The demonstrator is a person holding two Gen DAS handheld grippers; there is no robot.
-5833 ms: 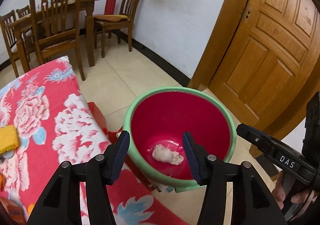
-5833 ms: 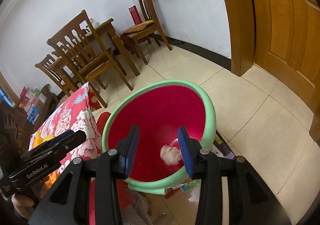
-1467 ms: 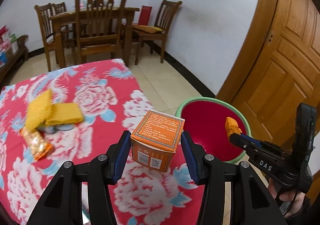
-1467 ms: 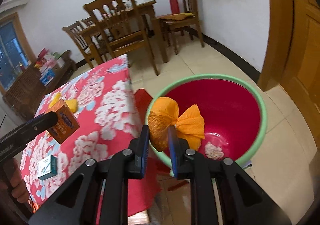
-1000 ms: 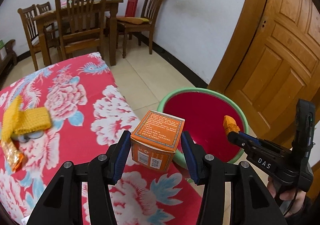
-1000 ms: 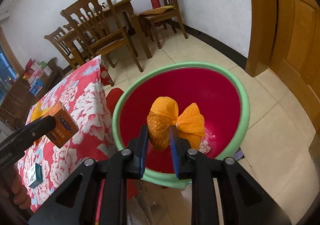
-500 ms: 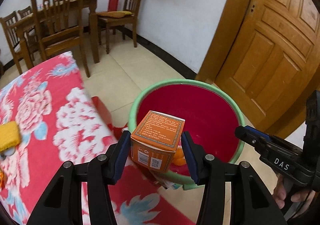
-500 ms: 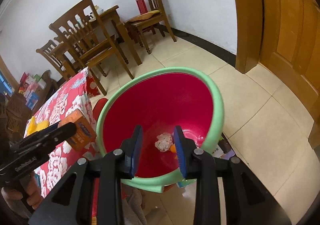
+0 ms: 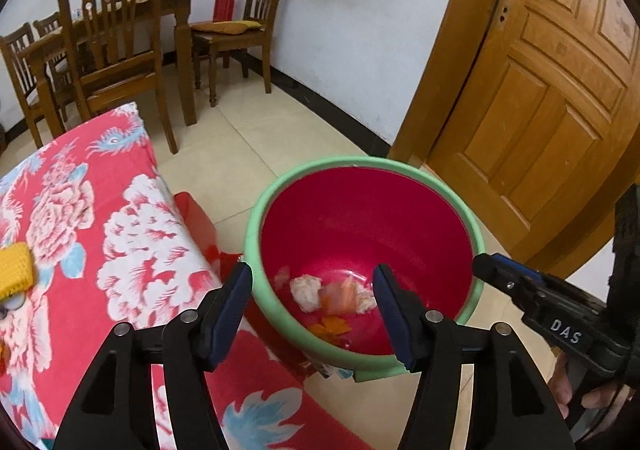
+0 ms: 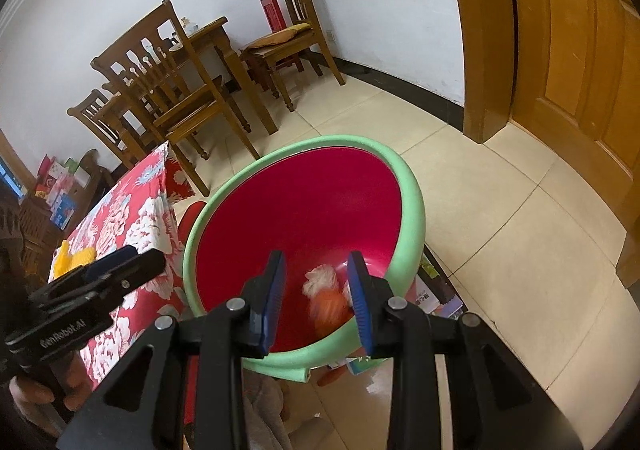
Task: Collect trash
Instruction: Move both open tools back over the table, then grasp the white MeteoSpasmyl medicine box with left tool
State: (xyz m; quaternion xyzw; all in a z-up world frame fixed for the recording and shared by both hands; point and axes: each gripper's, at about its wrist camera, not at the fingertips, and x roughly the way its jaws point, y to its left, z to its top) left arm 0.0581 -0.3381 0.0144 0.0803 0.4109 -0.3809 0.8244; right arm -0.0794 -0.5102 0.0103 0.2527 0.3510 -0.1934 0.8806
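A red bin with a green rim [image 9: 256,226] [image 10: 412,185] stands on the floor beside the table. In it lie a white crumpled paper [image 9: 306,290] [image 10: 320,276], the orange box, blurred [image 9: 340,294] [image 10: 328,308], and an orange wrapper [image 9: 330,326]. My left gripper [image 9: 312,310] is open and empty above the bin's near rim. My right gripper [image 10: 316,298] is open and empty over the bin; it also shows in the left wrist view [image 9: 488,270]. The left gripper also shows in the right wrist view [image 10: 140,258].
The table with a red floral cloth [image 9: 120,250] [image 10: 128,217] is left of the bin, with a yellow cloth [image 9: 14,270] [image 10: 74,258] on it. Wooden chairs [image 9: 116,49] and a dining table [image 9: 176,1] stand behind. A wooden door [image 9: 560,89] is at right.
My left gripper has opened and the orange box has dropped into the bin. Half a second ago it still held the box. The right gripper had released the orange wrapper just before.
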